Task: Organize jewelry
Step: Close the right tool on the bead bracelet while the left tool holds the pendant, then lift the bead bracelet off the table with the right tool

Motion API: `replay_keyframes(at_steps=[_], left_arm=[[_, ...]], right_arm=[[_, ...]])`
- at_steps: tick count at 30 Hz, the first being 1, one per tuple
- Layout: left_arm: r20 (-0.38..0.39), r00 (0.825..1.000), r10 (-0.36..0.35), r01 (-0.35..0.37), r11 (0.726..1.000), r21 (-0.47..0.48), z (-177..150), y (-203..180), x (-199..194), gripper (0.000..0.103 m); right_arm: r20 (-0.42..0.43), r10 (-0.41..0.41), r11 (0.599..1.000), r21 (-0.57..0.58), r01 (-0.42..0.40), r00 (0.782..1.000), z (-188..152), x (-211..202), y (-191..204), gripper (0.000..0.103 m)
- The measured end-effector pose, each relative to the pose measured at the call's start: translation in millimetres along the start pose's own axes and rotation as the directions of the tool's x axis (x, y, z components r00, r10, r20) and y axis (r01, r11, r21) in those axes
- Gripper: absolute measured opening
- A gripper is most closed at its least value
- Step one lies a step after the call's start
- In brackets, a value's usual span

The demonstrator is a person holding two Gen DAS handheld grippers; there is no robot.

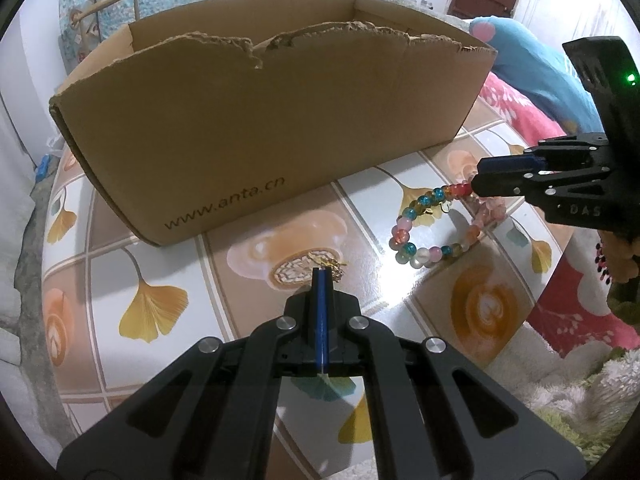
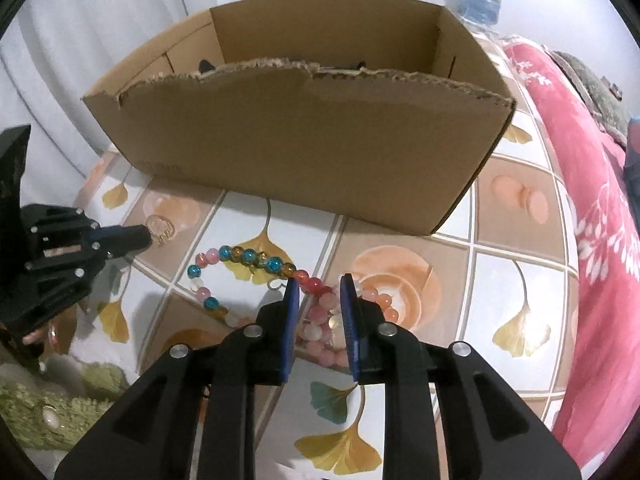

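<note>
An open cardboard box stands on the patterned table; it also shows in the right wrist view. My left gripper is shut on a small gold piece of jewelry, low over the table in front of the box; it shows in the right wrist view with the gold piece at its tip. Beaded bracelets of blue, amber, red and pink beads lie on the table. My right gripper is open with its fingers astride the pink and red beads; it shows in the left wrist view.
The table has a ginkgo-leaf and coffee-cup pattern. A pink floral blanket lies along its right side, and a green fluffy mat lies at the lower left. A blue cushion sits behind the box.
</note>
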State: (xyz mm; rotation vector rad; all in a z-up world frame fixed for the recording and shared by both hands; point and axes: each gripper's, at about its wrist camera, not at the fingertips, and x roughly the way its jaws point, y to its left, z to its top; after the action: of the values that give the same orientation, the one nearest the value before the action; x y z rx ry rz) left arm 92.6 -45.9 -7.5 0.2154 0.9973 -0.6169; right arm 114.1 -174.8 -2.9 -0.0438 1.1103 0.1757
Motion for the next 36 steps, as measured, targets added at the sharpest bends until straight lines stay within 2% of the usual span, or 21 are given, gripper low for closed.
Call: replay_keyframes(at_steps=[6,14,19,27,31,36], left_arm=[[-0.003,1.000,0.002,-0.002,1.000,0.001,-0.2,-0.5,1.1,0.000],[-0.001,1.000,0.005,-0.005,1.000,-0.010,-1.3,1.4,2.1,0.000],[0.005,1.000,0.007,-0.006,1.000,-0.013,-2.1,1.2,1.6,0.000],[0.007,1.000,0.010,-0.010,1.000,-0.017,-4.2,3.9,-1.5,0.000],[0.007,1.000,0.007,-0.007,1.000,-0.012,-3.9,2.3,-0.3,0.000],[0.002,1.000,0.006,-0.006,1.000,-0.011,-5.0,2.3,0.1,0.000]], right_arm=[[-0.051,-0.028,0.998,-0.066,0.024,0.998,1.9,13.5,7.2,0.021],[-0.064,-0.085,0.985,-0.155,0.074,0.994,3.4,20.2,26.2,0.020],[-0.070,-0.077,0.988,-0.140,0.067,0.995,3.4,20.6,31.0,0.010],[-0.004,-0.032,0.999,-0.031,0.032,0.999,2.6,-1.6,19.2,0.009],[0.025,-0.057,0.998,0.012,0.057,0.998,2.4,-15.3,9.9,0.009],[0.054,-0.065,0.993,0.104,0.059,0.996,3.4,-25.8,-20.6,0.009]])
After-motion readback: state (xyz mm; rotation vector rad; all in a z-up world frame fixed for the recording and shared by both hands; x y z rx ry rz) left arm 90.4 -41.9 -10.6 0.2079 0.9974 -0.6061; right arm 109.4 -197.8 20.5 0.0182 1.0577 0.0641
